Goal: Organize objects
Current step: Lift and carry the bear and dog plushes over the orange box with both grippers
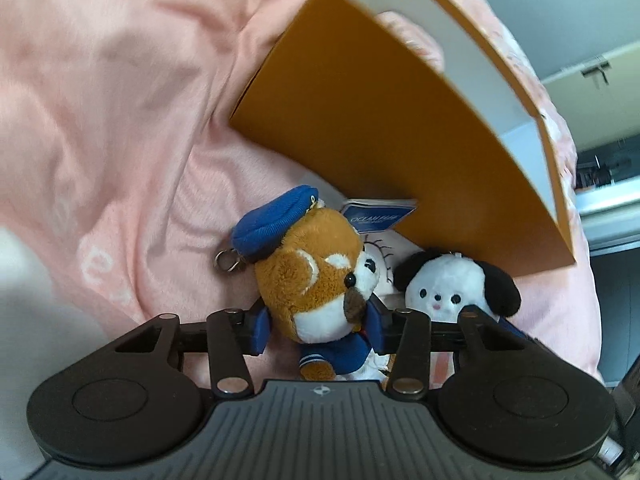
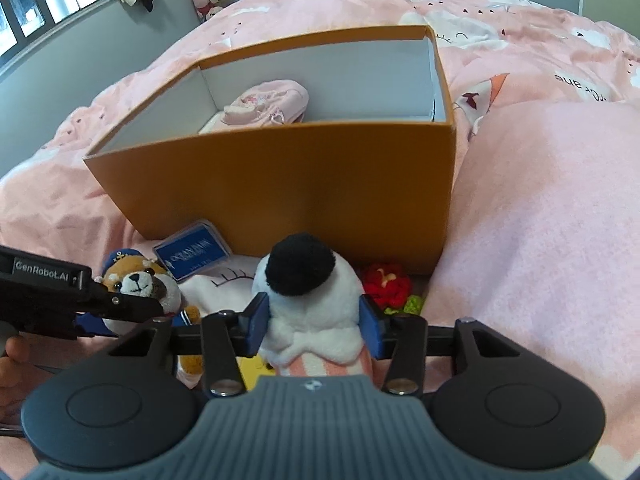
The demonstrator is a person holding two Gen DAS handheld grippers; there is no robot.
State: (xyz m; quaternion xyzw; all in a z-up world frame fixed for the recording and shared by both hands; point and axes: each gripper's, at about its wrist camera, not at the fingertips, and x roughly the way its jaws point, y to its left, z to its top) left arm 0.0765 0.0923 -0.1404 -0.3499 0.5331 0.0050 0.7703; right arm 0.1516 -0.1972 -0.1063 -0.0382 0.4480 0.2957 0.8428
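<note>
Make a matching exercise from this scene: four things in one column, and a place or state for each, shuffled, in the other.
Things:
1. brown plush in a blue cap
2. white plush with black ears
3. pink plush
4. red knitted flower

Places or states:
A. lying inside the orange box
B. between the jaws of the right gripper
C. on the bedding at the foot of the box, right of both plush toys in the right wrist view
D. between the jaws of the left gripper

Pairs: 1-D, 2-B, 3-A, 4-C
</note>
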